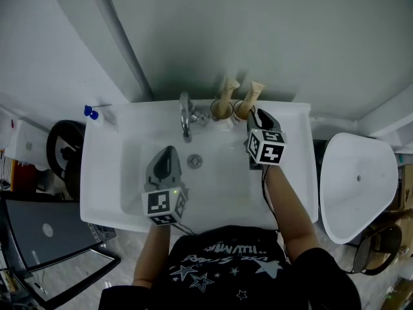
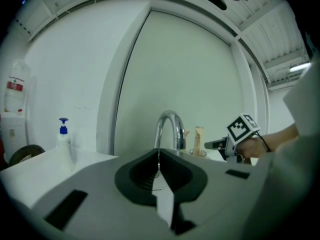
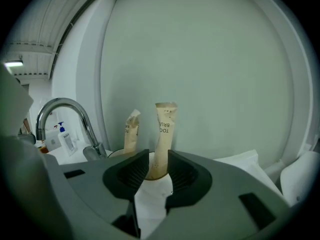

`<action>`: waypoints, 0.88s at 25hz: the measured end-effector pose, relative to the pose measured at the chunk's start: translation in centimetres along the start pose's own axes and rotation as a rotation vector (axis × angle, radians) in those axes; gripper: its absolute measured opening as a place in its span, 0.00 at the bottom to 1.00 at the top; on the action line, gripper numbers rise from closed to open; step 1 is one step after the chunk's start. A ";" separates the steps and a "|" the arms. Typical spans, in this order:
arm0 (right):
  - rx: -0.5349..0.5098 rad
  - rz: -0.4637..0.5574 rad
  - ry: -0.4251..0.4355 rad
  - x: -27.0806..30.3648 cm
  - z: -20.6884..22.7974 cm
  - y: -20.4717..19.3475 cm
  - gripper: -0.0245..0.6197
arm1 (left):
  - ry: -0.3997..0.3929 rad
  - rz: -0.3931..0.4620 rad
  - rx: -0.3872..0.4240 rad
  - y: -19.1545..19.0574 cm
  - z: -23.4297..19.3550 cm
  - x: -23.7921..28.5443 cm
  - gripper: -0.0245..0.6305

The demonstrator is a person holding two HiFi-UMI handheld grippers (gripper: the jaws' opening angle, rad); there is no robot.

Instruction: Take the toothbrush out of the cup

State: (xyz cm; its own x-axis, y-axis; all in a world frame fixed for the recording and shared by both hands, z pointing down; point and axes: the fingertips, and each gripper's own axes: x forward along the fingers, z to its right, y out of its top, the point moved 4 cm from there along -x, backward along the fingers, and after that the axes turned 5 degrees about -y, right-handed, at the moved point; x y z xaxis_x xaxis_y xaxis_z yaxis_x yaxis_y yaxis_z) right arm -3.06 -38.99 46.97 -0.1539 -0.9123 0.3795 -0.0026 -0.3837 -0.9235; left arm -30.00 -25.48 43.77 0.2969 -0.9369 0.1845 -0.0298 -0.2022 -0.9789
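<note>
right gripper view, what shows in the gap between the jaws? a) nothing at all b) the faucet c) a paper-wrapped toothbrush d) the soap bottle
c: the paper-wrapped toothbrush stands upright in the gap between the right gripper's parted jaws, while the faucet is off to the left.

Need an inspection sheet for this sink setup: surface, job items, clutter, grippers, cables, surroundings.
Surface: white sink, faucet at its back edge.
Job's things: wrapped toothbrush upright in the right-hand cup; second toothbrush in the cup beside it.
Clutter: pump bottle on the back-left corner.
Grippers: right gripper jaws apart either side of the toothbrush, not pressing; left gripper over the basin, jaws together, empty.
Cables: thin black cable along the right forearm.
Surroundings: white fixture right of the sink.
</note>
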 end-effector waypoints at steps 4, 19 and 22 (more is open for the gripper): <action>-0.017 -0.004 -0.036 1.6 -0.3 0.0 0.24 | -0.002 -0.019 -0.027 -0.8 -0.9 0.5 0.07; -0.042 -0.040 -0.117 4.3 -0.1 -0.5 0.21 | -0.015 -0.057 -0.033 -2.3 -2.2 1.1 0.07; -0.052 -0.046 -0.109 4.4 -0.3 -0.6 0.16 | -0.015 -0.071 -0.050 -2.6 -2.3 1.2 0.07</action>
State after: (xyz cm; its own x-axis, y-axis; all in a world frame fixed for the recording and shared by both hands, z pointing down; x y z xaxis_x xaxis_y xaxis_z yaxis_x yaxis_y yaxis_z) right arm -4.02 -42.76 49.14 -0.0438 -0.9051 0.4229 -0.0591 -0.4203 -0.9055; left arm -31.78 -26.70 46.75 0.3145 -0.9152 0.2519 -0.0553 -0.2826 -0.9577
